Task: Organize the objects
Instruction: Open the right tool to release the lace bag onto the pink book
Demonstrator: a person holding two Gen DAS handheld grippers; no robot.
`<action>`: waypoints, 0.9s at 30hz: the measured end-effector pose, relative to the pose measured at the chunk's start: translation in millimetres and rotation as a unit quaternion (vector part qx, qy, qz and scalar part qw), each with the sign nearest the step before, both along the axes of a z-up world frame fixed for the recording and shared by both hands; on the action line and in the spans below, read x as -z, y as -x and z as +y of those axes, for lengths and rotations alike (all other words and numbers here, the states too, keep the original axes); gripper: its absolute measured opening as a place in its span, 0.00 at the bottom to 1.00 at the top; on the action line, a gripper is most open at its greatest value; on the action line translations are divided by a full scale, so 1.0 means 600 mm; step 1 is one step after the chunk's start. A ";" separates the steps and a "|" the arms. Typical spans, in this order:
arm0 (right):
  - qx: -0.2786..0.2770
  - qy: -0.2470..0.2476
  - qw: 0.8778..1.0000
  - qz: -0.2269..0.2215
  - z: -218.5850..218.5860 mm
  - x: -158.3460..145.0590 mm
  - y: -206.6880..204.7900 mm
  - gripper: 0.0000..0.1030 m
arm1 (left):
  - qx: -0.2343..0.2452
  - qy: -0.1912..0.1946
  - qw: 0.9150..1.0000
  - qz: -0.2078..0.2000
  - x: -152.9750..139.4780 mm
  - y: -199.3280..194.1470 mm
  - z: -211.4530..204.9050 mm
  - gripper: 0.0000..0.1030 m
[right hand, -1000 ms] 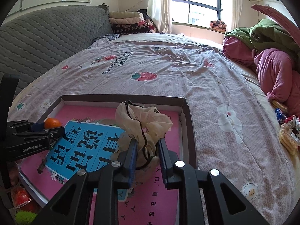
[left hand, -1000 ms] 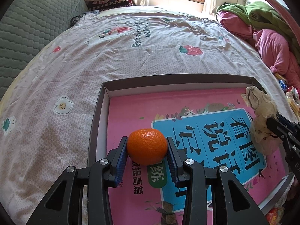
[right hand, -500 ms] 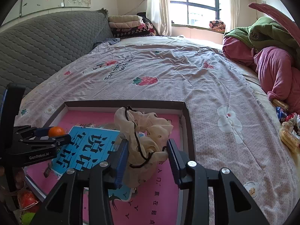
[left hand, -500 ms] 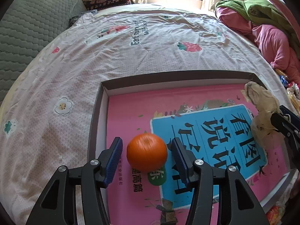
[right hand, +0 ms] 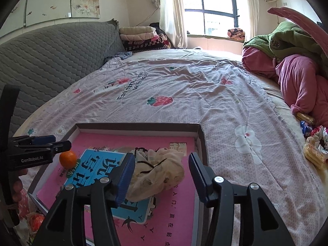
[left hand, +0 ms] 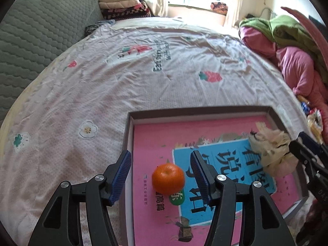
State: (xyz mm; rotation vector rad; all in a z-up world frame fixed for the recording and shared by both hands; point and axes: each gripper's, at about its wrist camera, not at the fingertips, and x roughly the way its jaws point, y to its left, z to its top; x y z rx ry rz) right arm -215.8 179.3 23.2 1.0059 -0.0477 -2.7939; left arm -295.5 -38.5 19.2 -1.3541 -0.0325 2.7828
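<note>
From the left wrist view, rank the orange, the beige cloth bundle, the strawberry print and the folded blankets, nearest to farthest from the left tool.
1. Orange: between the open fingers of the left tool, on the pink book.
2. Beige cloth bundle: to the right, inside the box, by the right tool.
3. Strawberry print: mid-bed, beyond the box.
4. Folded blankets: far end, by the window.

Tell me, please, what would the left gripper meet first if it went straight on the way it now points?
Most likely the orange: it sits on the pink book in the box, between the open left gripper fingers, touching neither. Depth is uncertain; the gripper may be above it, and would then pass over towards the far wall of the box.
</note>
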 end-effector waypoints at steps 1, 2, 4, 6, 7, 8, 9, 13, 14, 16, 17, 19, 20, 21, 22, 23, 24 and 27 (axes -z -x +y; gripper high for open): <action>0.000 0.002 1.000 0.003 0.002 -0.003 -0.001 0.55 | 0.000 -0.002 1.000 0.003 -0.006 -0.003 -0.002 0.60; 0.003 0.004 1.000 0.007 0.004 -0.005 -0.003 0.56 | 0.001 -0.002 1.000 0.006 -0.010 -0.004 -0.003 0.60; 0.003 0.010 1.000 0.016 0.007 -0.012 -0.006 0.60 | -0.001 0.007 1.000 0.014 -0.020 -0.010 -0.002 0.60; 0.003 0.013 1.000 0.021 0.008 -0.018 -0.008 0.61 | -0.005 0.015 1.000 0.022 -0.029 -0.017 -0.003 0.60; 0.003 0.014 1.000 0.025 0.008 -0.022 -0.011 0.61 | -0.006 0.014 1.000 0.026 -0.033 -0.022 -0.003 0.60; 0.002 0.015 1.000 0.027 0.008 -0.025 -0.012 0.61 | -0.007 0.013 1.000 0.028 -0.037 -0.025 -0.003 0.61; 0.001 0.017 0.999 0.029 0.008 -0.028 -0.014 0.61 | -0.007 0.011 0.999 0.029 -0.040 -0.028 -0.003 0.67; -0.003 0.023 0.999 0.040 0.006 -0.042 -0.025 0.61 | -0.004 0.013 0.999 0.038 -0.049 -0.039 0.004 0.69; -0.004 0.024 0.999 0.042 0.006 -0.045 -0.027 0.61 | -0.002 0.014 0.999 0.039 -0.050 -0.042 0.006 0.69; -0.005 0.027 0.998 0.048 0.006 -0.053 -0.033 0.61 | 0.001 0.013 0.999 0.043 -0.055 -0.051 0.011 0.69; -0.006 0.030 0.998 0.052 0.006 -0.057 -0.036 0.61 | 0.002 0.013 0.999 0.045 -0.057 -0.057 0.012 0.69; -0.007 0.036 0.998 0.059 0.008 -0.066 -0.044 0.61 | 0.004 0.020 0.998 0.053 -0.063 -0.071 0.017 0.70; -0.007 0.039 0.997 0.061 0.010 -0.070 -0.048 0.61 | 0.004 0.024 0.998 0.058 -0.065 -0.079 0.017 0.70; -0.008 0.043 0.997 0.063 0.010 -0.074 -0.050 0.61 | 0.003 0.030 0.997 0.065 -0.070 -0.090 0.017 0.70; -0.011 0.047 0.997 0.064 0.011 -0.078 -0.055 0.61 | 0.002 0.032 0.997 0.071 -0.073 -0.098 0.017 0.70; -0.012 0.049 0.997 0.066 0.012 -0.081 -0.059 0.61 | 0.000 0.034 0.997 0.075 -0.077 -0.107 0.016 0.70; -0.014 0.051 0.996 0.069 0.012 -0.084 -0.065 0.61 | -0.002 0.034 0.996 0.081 -0.081 -0.117 0.014 0.70; -0.021 0.051 0.996 0.071 0.008 -0.090 -0.079 0.62 | -0.014 0.019 0.996 0.087 -0.089 -0.135 0.005 0.70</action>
